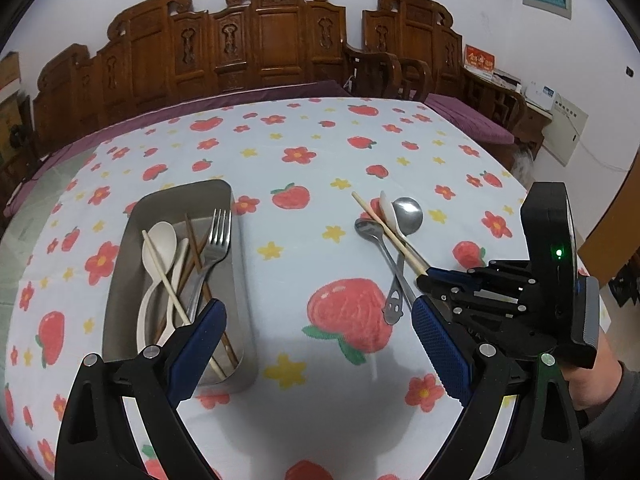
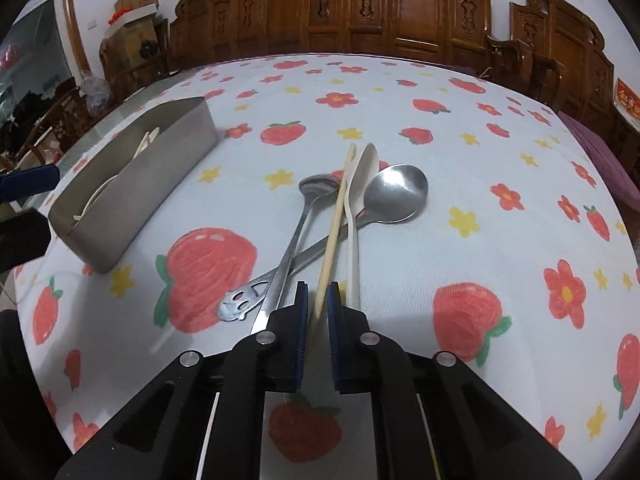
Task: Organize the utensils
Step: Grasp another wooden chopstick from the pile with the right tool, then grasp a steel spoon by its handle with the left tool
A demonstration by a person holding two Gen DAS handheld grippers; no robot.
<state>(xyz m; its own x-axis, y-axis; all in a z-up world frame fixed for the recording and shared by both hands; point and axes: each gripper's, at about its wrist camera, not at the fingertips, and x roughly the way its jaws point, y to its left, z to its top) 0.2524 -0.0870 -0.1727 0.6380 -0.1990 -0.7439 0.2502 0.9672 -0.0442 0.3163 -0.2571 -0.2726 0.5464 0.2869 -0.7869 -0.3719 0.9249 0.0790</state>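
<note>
A steel tray (image 1: 240,280) (image 2: 132,200) on the table holds a fork (image 1: 216,236), white spoons (image 1: 160,248) and chopsticks. A loose pile lies to its right: a pale chopstick (image 1: 384,228) (image 2: 336,216), a white spoon (image 2: 360,184), a large steel spoon (image 1: 408,210) (image 2: 396,192) and a small steel spoon (image 1: 368,228) (image 2: 316,186) with a smiley-face handle. My right gripper (image 2: 317,300) (image 1: 420,280) is shut on the near end of the pale chopstick. My left gripper (image 1: 316,320) is open and empty, above the table beside the tray.
The table has a white cloth (image 1: 320,152) printed with strawberries and flowers. Carved wooden chairs (image 1: 260,40) line its far side. A purple cushion (image 1: 468,120) lies at the right, and boxes (image 2: 132,4) stand at the far left.
</note>
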